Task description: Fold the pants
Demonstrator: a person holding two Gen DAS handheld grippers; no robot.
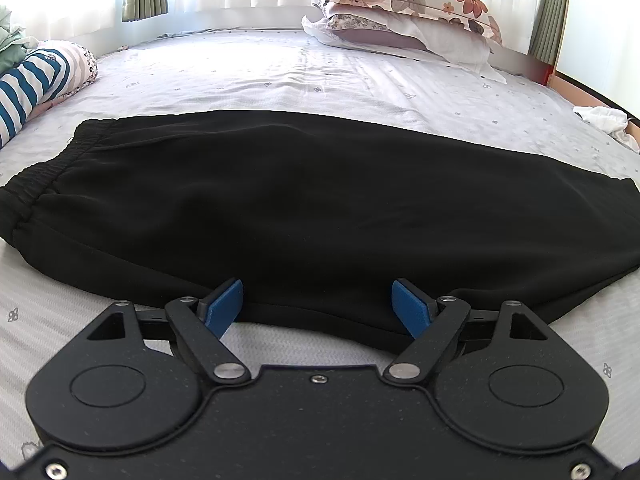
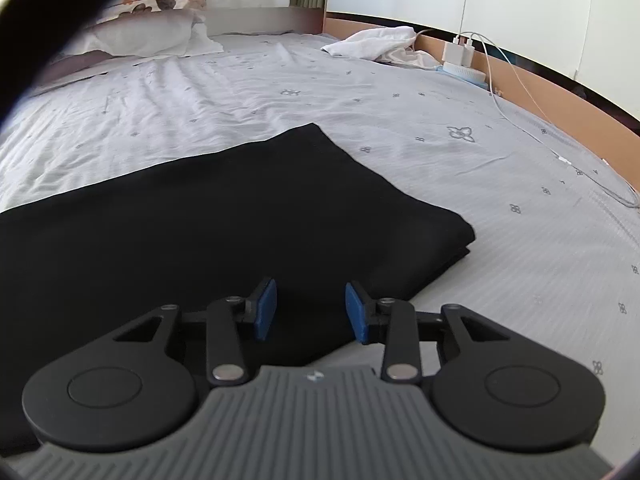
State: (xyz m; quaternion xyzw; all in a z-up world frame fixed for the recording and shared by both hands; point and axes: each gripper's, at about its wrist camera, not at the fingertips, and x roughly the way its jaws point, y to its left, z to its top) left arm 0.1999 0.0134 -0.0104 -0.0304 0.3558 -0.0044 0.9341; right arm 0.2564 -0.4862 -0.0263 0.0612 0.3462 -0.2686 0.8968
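Observation:
Black pants (image 1: 288,204) lie folded flat on the bed, their gathered elastic waistband (image 1: 44,172) at the left. My left gripper (image 1: 318,304) is open wide at the near edge of the fabric, blue pads (image 1: 224,304) on either side of the hem without pressing it. In the right wrist view the same pants (image 2: 224,224) end in a layered folded corner (image 2: 460,236). My right gripper (image 2: 311,308) hovers over the near part of that end, partly open, with black cloth showing between its blue pads (image 2: 266,308) but no grip on it.
The bed sheet (image 1: 248,76) is pale grey with small flowers. Floral pillows (image 1: 404,12) are stacked at the head. A striped garment (image 1: 32,80) lies far left. White cloth (image 2: 380,42), a charger (image 2: 460,50) and cable (image 2: 532,120) sit along the wooden bed edge (image 2: 560,92).

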